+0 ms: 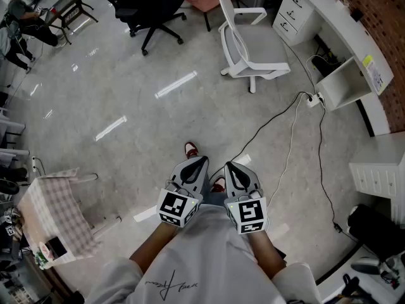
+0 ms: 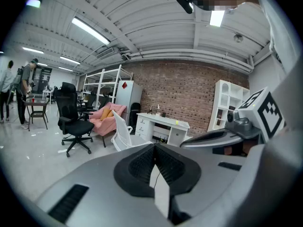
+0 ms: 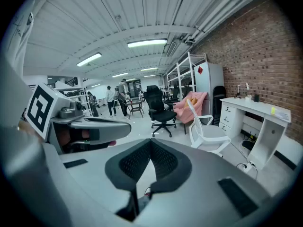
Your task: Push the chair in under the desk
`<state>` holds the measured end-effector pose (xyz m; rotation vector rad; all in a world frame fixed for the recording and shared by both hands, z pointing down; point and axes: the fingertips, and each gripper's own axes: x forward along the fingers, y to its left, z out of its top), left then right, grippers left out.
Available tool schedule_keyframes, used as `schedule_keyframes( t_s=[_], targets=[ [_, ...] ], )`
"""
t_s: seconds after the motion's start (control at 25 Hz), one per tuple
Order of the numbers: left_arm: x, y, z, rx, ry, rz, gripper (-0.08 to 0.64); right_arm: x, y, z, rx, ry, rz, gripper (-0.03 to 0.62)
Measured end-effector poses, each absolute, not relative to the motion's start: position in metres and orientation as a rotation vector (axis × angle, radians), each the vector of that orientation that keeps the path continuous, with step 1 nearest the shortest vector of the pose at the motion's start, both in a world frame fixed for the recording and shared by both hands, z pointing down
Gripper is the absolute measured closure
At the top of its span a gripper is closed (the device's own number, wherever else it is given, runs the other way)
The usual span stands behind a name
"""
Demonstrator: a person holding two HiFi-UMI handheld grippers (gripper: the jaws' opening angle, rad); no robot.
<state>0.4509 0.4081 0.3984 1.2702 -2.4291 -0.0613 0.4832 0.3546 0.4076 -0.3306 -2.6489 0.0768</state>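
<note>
Left gripper and right gripper side by side, both closed, empty.

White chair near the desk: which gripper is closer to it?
Right, narrowly. Both sit side by side far from the white chair, floor between. In the head view the right gripper lies almost straight below it; the left gripper is further to the left.

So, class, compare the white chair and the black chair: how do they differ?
The white chair is pale and slim-backed; the black chair is dark with a taller padded back. The white chair stands near the desk; the black chair stands farther off. Both stand upright, unoccupied.
</note>
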Motion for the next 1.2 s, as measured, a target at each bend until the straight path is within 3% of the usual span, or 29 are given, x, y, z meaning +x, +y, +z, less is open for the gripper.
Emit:
schedule_keyframes(
  t_s=[0.64,1.2],
  targets=[
    [0.338,0.426,0.420,1.239,-2.365,-0.085,0.555,0.364,0.360,0.429,-0.289,-2.589,0.211,0.565],
    [0.213,0.504,0.401,1.175,-2.523,-0.168,0.555,0.235,0.389,0.396,-0.269,-2.642,0.023,0.565]
  ],
)
